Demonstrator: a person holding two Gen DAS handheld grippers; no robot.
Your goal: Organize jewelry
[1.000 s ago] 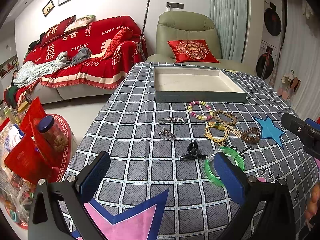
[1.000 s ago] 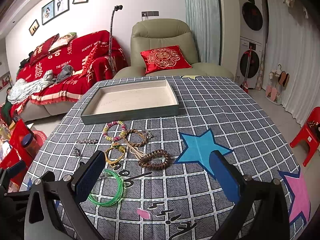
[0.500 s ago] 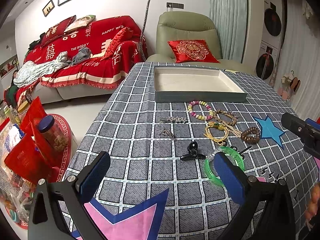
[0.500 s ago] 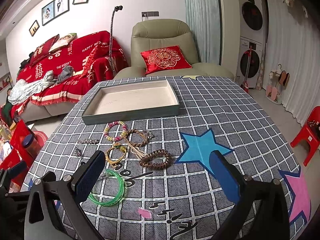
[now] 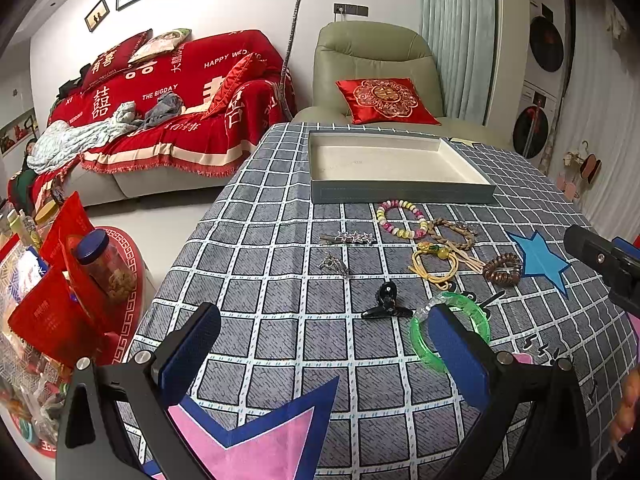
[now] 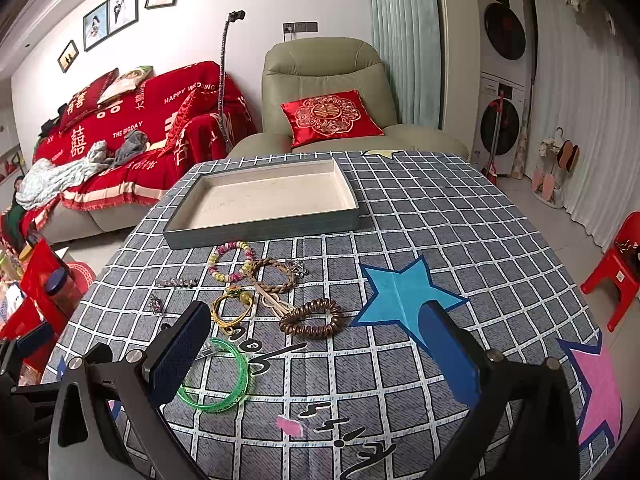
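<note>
Your left gripper point(image 5: 324, 344) and right gripper point(image 6: 316, 340) both hover with jaws spread wide, gripping nothing. The rectangular cream-lined tray point(image 6: 256, 232) sits toward the table's point(image 6: 460, 216) far edge; the translucent green bangle point(image 6: 218, 376), coiled brown hair tie point(image 6: 312, 318) and beaded bracelet point(image 6: 232, 260) lie mid-table on the checked cloth.

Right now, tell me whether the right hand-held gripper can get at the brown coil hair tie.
Probably yes: the right hand-held gripper is open, and the brown coil hair tie lies just ahead, apart from other pieces.
</note>
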